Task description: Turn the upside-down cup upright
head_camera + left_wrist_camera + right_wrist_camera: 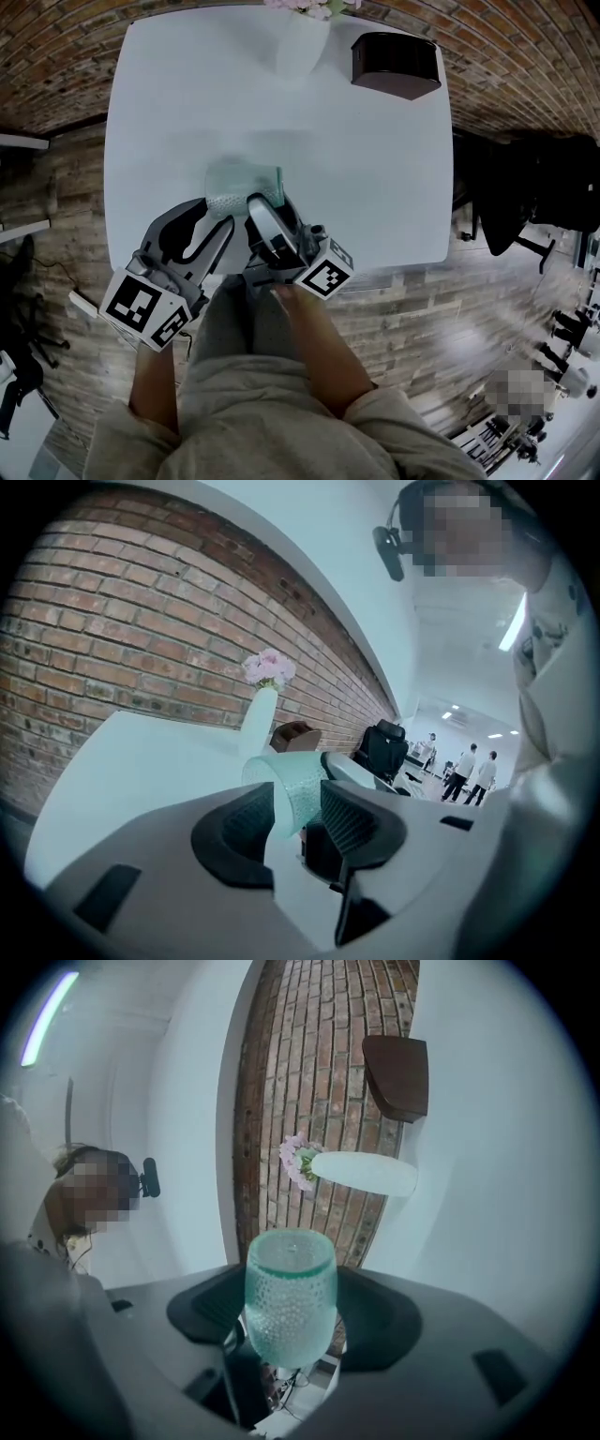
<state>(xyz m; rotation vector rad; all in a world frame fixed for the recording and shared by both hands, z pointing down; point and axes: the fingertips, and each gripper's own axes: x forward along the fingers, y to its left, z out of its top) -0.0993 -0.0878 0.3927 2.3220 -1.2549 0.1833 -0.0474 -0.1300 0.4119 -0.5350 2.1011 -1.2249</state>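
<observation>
Only right gripper view shows right hand-held gripper (292, 1314) clamping cup (289, 1279).

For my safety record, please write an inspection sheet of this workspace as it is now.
Surface: white table, no spill seen.
Job's things: teal dimpled cup, between the jaws of both grippers.
Clutter: white vase with pink flowers, dark box, at the far edge.
Grippers: right gripper shut on the cup; left gripper open round it.
Cables: one thin dark cable under the right gripper.
Surroundings: brick wall, wood floor, office chair, people far off.
</observation>
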